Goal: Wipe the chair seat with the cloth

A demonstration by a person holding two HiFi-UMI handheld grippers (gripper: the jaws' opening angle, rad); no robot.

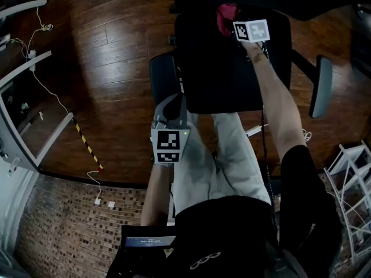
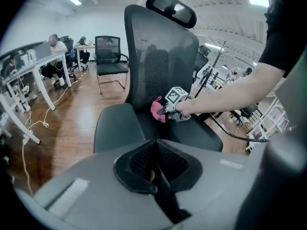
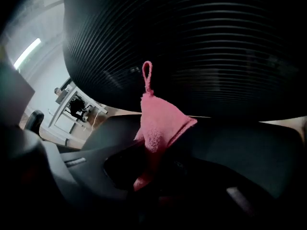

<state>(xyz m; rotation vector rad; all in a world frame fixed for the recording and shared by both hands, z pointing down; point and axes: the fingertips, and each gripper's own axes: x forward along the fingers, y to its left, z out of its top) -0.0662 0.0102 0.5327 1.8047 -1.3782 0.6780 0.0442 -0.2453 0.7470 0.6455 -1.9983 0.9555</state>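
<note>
The black office chair stands in front of me, its seat (image 1: 226, 74) below the mesh back (image 2: 158, 56). My right gripper (image 1: 233, 23) is at the back of the seat, next to the backrest, shut on a pink cloth (image 1: 226, 16). In the right gripper view the cloth (image 3: 159, 123) stands up out of the right gripper (image 3: 153, 174), its hanging loop on top, against the dark backrest (image 3: 201, 47). From the left gripper view the cloth (image 2: 157, 110) hangs just over the seat (image 2: 192, 131). My left gripper (image 1: 174, 104) is held near the left armrest (image 1: 164, 77), shut with nothing in it.
The right armrest (image 1: 320, 86) sticks out to the side. White desks (image 1: 23, 68) and loose cables (image 1: 43, 88) lie left on the wood floor; a white wire rack (image 1: 351, 172) stands at the right. Another chair (image 2: 109, 54) and seated people (image 2: 55, 56) are farther back.
</note>
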